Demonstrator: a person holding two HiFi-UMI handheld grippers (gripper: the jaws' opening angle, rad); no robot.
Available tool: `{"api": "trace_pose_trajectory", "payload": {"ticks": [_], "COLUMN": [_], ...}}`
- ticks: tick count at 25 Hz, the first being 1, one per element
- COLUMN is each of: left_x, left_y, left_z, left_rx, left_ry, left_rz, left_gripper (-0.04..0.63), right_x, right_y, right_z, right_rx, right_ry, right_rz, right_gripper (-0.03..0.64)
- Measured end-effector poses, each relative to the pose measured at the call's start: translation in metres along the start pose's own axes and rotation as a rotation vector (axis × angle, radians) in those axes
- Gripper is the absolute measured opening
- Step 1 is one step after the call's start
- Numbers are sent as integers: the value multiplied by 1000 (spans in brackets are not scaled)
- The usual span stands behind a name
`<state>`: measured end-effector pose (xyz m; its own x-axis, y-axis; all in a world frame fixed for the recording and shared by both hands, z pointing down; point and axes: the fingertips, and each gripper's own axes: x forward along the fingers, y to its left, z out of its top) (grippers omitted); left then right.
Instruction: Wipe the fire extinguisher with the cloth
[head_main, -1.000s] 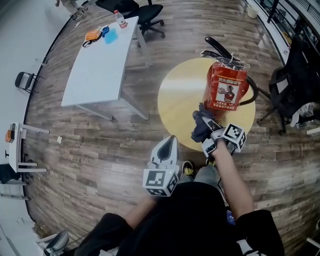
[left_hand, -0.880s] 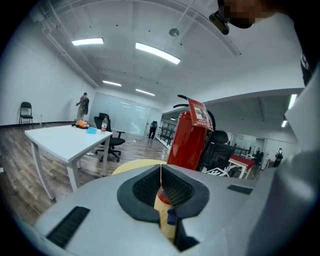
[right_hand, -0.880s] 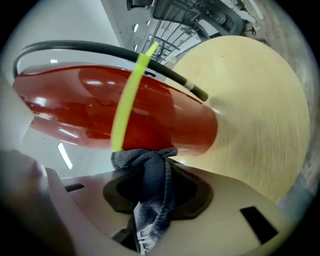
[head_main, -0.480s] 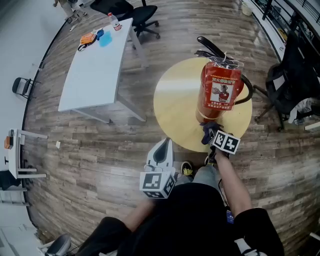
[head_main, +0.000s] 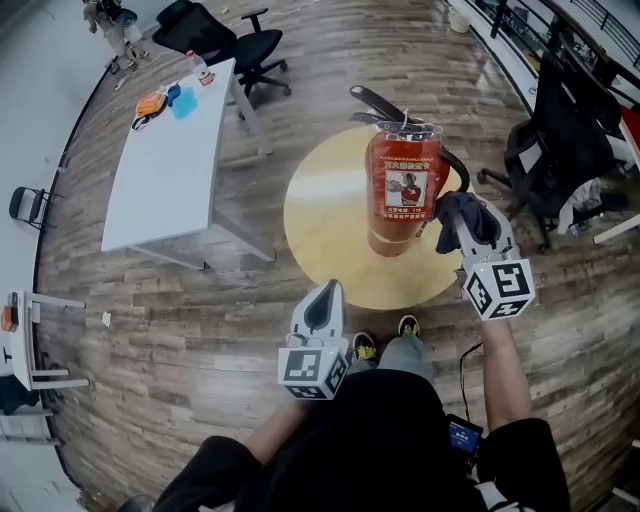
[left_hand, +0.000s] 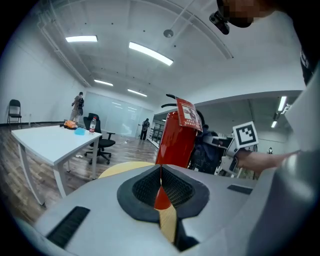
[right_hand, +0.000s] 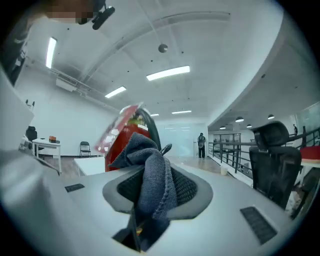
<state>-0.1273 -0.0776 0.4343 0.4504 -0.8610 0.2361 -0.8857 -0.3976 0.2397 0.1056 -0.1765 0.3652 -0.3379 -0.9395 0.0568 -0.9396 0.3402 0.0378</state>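
A red fire extinguisher with a black handle and hose stands upright on a round yellow table. It also shows in the left gripper view as the fire extinguisher and in the right gripper view as the fire extinguisher. My right gripper is shut on a dark grey cloth, held against the extinguisher's right side. The bunched cloth fills the right gripper. My left gripper hangs shut and holds nothing, near the table's front edge; its jaws meet.
A white rectangular table with a bottle and small items stands at the far left. Black office chairs stand at the back and at the right. Railings run along the upper right. Wooden floor lies all around.
My right gripper has carried the cloth from the extinguisher's front base up and round to its right side. The left gripper has stayed where it was.
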Motion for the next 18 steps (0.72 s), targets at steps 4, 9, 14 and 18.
{"api": "trace_pose_trajectory", "payload": {"ticks": [4,9,14,18], "left_x": [3,6,12,9], "left_y": [-4,-13,-21,-22], "left_z": [2,0,3,3], "left_rx": [0,1,6,10], "left_ry": [-2,1,6,5], "left_rz": [-10,-27,-41,-36], "left_gripper": [23,23,23,23], "right_x": [-6,16,32,8], "right_y": [11,44,52,26], "right_z": [72,123,139,117], "right_rx": [-167,-462,-458,-278], "right_ry": [-56,19,31,-29], "right_rz": [70,196,283,281], "right_gripper": [137,137,138,137]}}
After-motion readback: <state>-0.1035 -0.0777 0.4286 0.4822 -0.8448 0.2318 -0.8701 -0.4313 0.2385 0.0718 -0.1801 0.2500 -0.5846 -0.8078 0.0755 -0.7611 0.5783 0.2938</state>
